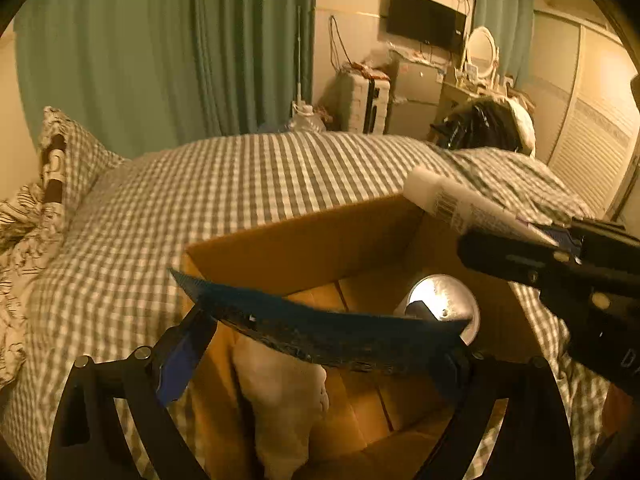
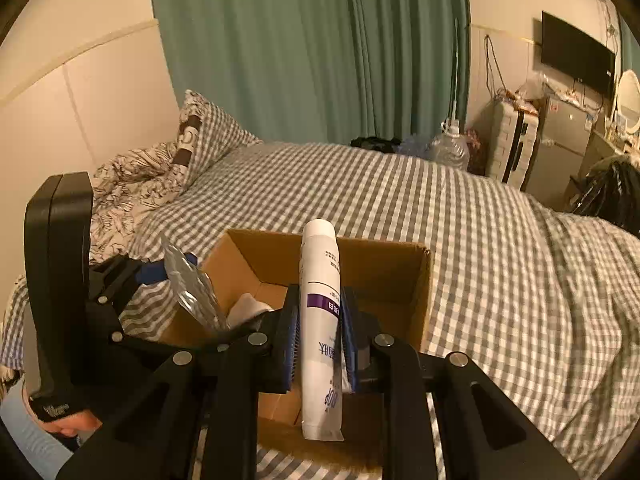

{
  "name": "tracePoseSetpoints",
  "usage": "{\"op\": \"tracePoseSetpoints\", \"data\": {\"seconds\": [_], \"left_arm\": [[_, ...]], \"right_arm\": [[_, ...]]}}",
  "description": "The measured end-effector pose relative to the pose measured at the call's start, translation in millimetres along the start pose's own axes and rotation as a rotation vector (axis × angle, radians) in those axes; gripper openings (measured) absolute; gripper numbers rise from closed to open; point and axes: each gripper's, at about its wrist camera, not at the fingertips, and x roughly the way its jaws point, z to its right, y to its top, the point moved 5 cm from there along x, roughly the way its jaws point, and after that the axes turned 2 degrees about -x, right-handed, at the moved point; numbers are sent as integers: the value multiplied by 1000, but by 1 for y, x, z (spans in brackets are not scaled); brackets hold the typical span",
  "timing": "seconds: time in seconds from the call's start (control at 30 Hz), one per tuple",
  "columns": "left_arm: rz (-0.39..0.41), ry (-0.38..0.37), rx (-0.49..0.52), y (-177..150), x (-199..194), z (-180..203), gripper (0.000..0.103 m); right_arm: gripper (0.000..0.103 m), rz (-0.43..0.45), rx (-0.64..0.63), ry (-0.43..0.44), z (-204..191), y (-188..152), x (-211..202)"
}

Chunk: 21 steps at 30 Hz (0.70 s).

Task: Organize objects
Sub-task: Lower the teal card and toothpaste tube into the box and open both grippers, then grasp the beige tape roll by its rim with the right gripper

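Observation:
An open cardboard box (image 1: 304,248) (image 2: 384,264) sits on the checked bed. My left gripper (image 1: 320,328) holds a flat foil pouch (image 1: 320,332) edge-on across its wide-spread fingers, above the box; the pouch also shows in the right wrist view (image 2: 192,292). My right gripper (image 2: 320,340) is shut on a white tube with a purple band (image 2: 320,304), held over the box's near side; the tube also shows in the left wrist view (image 1: 460,204). Inside the box lie a white cloth item (image 1: 280,392) and a round shiny metal object (image 1: 444,300).
The grey-and-white checked bedspread (image 2: 460,240) surrounds the box. Pillows (image 2: 200,140) lie at the bed's head by the green curtain (image 2: 300,48). A water jug (image 2: 448,148), white suitcase (image 2: 512,148), cabinet and wall television (image 2: 576,56) stand beyond the bed.

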Motion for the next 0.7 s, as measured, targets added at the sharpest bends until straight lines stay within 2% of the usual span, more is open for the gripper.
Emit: {"op": "tracePoseSetpoints", "data": {"seconds": [0.07, 0.13, 0.2, 0.23, 0.43, 0.7], "left_arm": [[-7, 1, -2, -3, 6, -1, 101], [-7, 4, -10, -5, 8, -2, 102], [-12, 15, -17, -6, 7, -4, 102], [-10, 20, -19, -6, 3, -5, 102], [34, 39, -40, 3, -38, -11, 103], [135, 57, -37, 11, -135, -13, 103]], "right_arm": [[18, -4, 18, 4, 4, -2, 10], [23, -5, 28, -3, 10, -5, 15], [46, 2, 38, -13, 13, -8, 14], [48, 8, 48, -18, 16, -9, 12], [49, 48, 64, -41, 14, -6, -21], [58, 126, 11, -82, -15, 1, -106]]}}
